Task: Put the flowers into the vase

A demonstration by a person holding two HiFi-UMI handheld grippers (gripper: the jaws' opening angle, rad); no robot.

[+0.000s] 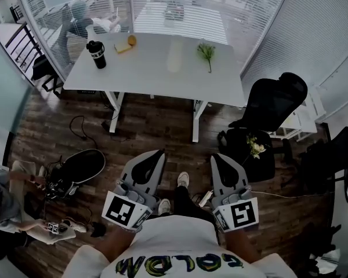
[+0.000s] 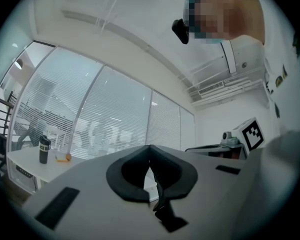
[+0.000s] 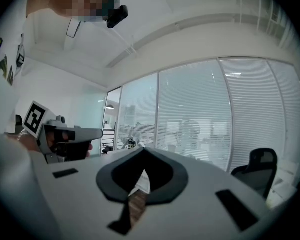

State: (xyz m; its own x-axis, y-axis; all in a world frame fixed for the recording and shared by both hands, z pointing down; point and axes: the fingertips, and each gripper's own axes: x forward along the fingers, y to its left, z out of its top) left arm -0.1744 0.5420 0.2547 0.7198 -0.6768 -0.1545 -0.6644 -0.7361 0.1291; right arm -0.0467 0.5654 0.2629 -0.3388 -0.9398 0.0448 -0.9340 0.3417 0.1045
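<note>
A green flower sprig [image 1: 207, 52] lies on the white table [image 1: 151, 74] across the room, right of a pale see-through vase [image 1: 175, 55]. A second small bunch of white flowers [image 1: 255, 146] rests on the black office chair [image 1: 261, 126] at the right. My left gripper [image 1: 158, 153] and right gripper [image 1: 216, 157] are held side by side low in front of me, well short of the table. Both are shut with nothing between the jaws. The left gripper [image 2: 150, 147] and the right gripper [image 3: 142, 149] each show their tips meeting.
A black tumbler [image 1: 96, 54] and a yellow object [image 1: 127, 42] stand on the table's left part. Cables and a black bag [image 1: 81, 165] lie on the wooden floor at the left, near a seated person [image 1: 6, 207]. Glass walls with blinds stand behind the table.
</note>
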